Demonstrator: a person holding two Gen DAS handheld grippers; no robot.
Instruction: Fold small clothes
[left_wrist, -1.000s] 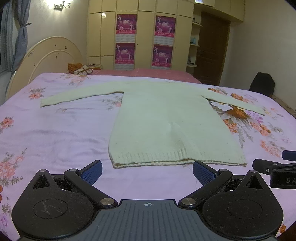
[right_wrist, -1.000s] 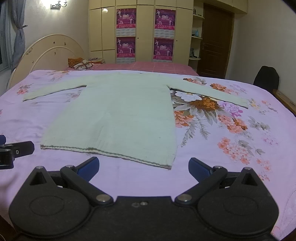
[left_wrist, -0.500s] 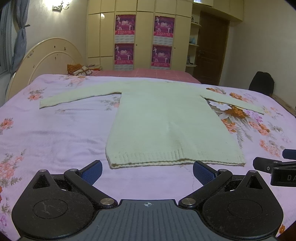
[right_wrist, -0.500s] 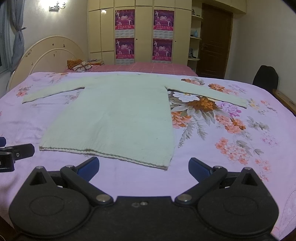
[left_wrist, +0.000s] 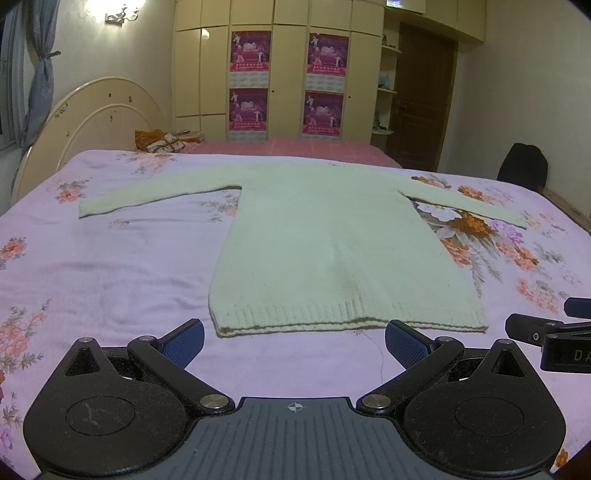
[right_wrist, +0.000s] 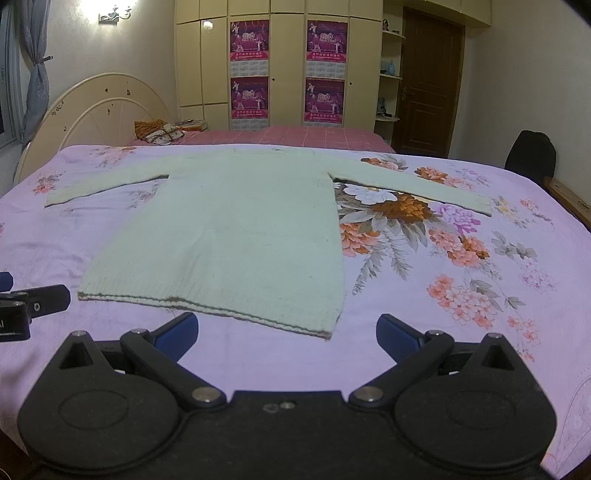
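A pale green knitted sweater (left_wrist: 332, 243) lies flat on the pink floral bedspread (left_wrist: 110, 266), both sleeves spread out sideways and the ribbed hem nearest me. It also shows in the right wrist view (right_wrist: 229, 236). My left gripper (left_wrist: 293, 339) is open and empty, just short of the hem's left half. My right gripper (right_wrist: 286, 330) is open and empty, just short of the hem's right corner. Each gripper's tip shows at the edge of the other's view: the right one (left_wrist: 546, 332) and the left one (right_wrist: 33, 302).
A cream headboard (left_wrist: 92, 122) stands at the far left. A second bed with a pink cover (left_wrist: 288, 147) and a bundle of cloth (left_wrist: 160, 142) lies behind. A wardrobe with posters (left_wrist: 288, 81), a dark door (left_wrist: 421, 99) and a black chair (left_wrist: 521, 166) stand beyond.
Both grippers have drifted slightly forward and to the left, so the sweater hem sits a little closer to the fingers. Both stay open and the sweater has not moved.
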